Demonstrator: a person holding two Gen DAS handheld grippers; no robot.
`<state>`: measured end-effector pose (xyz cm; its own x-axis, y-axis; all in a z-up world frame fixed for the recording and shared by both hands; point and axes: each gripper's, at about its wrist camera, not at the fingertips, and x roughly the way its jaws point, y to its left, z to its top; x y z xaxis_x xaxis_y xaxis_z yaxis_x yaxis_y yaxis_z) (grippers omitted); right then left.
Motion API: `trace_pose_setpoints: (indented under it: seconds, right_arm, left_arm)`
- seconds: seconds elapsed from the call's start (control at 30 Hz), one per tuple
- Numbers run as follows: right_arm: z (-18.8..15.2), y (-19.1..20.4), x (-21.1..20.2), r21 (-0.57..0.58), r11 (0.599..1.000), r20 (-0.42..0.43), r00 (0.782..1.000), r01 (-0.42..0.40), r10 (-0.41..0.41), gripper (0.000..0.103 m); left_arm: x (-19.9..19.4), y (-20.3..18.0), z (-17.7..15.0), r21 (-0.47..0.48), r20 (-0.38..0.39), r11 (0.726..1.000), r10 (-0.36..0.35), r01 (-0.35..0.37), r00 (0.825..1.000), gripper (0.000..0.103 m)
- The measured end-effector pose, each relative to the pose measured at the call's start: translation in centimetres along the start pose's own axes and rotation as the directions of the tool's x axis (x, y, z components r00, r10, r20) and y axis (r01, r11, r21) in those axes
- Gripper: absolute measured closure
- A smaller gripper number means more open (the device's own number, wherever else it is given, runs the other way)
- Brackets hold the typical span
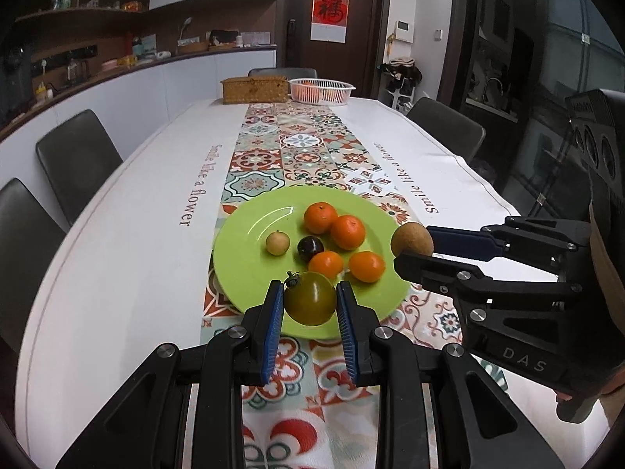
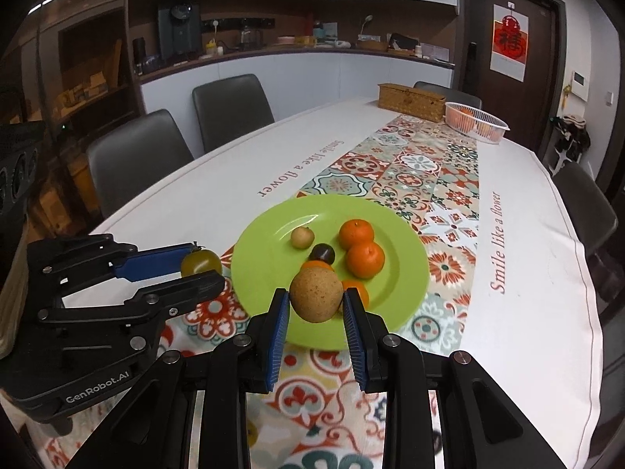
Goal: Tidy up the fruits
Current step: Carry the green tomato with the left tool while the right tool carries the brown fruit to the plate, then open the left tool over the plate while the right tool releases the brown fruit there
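Observation:
My left gripper (image 1: 310, 299) is shut on an olive-green tomato (image 1: 311, 300), held above the near rim of the green plate (image 1: 242, 258). My right gripper (image 2: 315, 305) is shut on a round brown fruit (image 2: 315, 293), also raised over the plate's near edge (image 2: 406, 273). Each gripper shows in the other's view: the right one (image 1: 410, 250) with its brown fruit (image 1: 411, 239), the left one (image 2: 203, 264) with its tomato (image 2: 200, 261). On the plate lie several oranges (image 1: 347, 231), a dark plum (image 1: 310, 248) and a small pale fruit (image 1: 277, 242).
A patterned runner (image 1: 300, 144) crosses the white tablecloth. At the table's far end stand a wicker box (image 1: 254, 90) and a white basket (image 1: 320, 90) with orange fruit in it. Dark chairs (image 1: 78, 160) line both sides of the table.

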<state>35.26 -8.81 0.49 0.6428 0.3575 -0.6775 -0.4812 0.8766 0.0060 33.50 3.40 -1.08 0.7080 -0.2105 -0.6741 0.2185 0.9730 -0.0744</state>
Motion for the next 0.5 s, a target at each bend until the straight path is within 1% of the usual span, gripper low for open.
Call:
trace_pose_setpoints:
  seconds: [0.27,0.4,0.43,0.47,0.5]
  right_arm:
    - [1.3,-0.7,4.0,-0.005,1.000,-0.055,0.998,0.009,-0.010,0.074]
    - [1.5,-1.2,5.4,0.004,1.000,-0.075,0.997,0.018,-0.018,0.073]
    - [1.6,-1.3,5.6,0.005,1.000,-0.077,0.997,0.022,-0.022,0.073]
    - [1.6,-1.4,5.8,0.004,1.000,-0.076,0.997,0.027,-0.027,0.073]
    - [1.6,-1.5,6.0,0.002,0.999,-0.074,0.997,0.036,-0.035,0.073]
  left_arm:
    - [4.0,1.7,0.7,-0.019,-0.049,0.999,-0.034,0.033,0.998,0.075]
    - [5.4,2.2,0.7,-0.017,-0.071,0.999,-0.035,0.034,0.997,0.075]
    - [5.6,2.2,0.7,-0.018,-0.073,0.999,-0.036,0.035,0.997,0.074]
    - [5.8,2.3,0.8,-0.021,-0.075,0.999,-0.035,0.033,0.997,0.067]
    - [5.9,2.4,0.7,-0.023,-0.074,0.999,-0.033,0.031,0.997,0.064]
